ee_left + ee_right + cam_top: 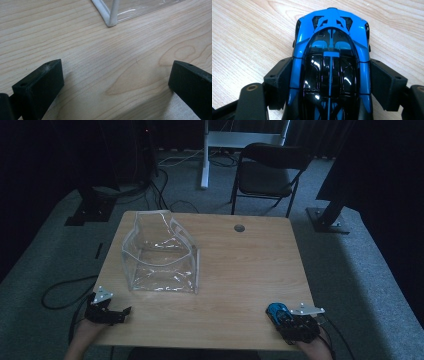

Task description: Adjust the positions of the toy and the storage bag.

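Blue toy car [330,65] is sitting clenched in the right gripper [330,82], left gripper [115,82] idling open; imo lift level twd the clear bag [160,255].

Dim room, grey carpet [50,240], black chair [267,172].

A lab — dark drapes [40,160], floor cables [165,162], rig stands [330,217].
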The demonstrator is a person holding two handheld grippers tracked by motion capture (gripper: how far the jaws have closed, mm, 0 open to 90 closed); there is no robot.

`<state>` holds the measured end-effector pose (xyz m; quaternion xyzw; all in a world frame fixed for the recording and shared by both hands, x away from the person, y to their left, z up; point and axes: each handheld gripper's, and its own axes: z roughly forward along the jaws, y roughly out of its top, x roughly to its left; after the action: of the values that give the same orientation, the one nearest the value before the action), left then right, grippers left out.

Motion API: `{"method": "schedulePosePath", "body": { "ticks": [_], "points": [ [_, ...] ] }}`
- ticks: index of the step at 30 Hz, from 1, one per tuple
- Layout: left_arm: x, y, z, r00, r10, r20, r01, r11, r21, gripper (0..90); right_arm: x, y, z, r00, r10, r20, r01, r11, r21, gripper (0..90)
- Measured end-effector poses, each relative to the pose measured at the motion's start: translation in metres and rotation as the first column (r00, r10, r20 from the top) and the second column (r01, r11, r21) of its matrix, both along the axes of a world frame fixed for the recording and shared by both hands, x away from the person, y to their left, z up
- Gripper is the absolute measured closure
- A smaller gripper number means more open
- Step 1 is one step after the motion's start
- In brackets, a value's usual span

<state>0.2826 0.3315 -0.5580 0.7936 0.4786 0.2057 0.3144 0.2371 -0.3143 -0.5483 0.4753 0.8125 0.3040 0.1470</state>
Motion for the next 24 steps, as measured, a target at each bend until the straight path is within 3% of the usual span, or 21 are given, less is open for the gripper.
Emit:
{"method": "schedulePosePath", "body": {
  "ticks": [6,14,24],
  "points": [
    [0.0,0.0,0.0,1.0,0.002,0.001,-0.002,1.0,-0.001,0.5,-0.001,0.0,0.001,1.0,-0.002,-0.009,0.002,1.0,-0.007,24.0],
    [-0.002,-0.001,0.0,1.0,0.007,-0.001,-0.007,1.0,-0.002,0.6,-0.001,-0.004,0.006,0.9996,-0.006,-0.027,0.006,0.9998,0.019,19.4],
    [-0.002,0.002,0.003,0.9998,0.008,-0.017,-0.008,0.9993,-0.037,1.2,0.005,-0.003,0.028,0.9997,-0.005,0.024,0.003,0.9977,0.067,17.5]
  ]
}}
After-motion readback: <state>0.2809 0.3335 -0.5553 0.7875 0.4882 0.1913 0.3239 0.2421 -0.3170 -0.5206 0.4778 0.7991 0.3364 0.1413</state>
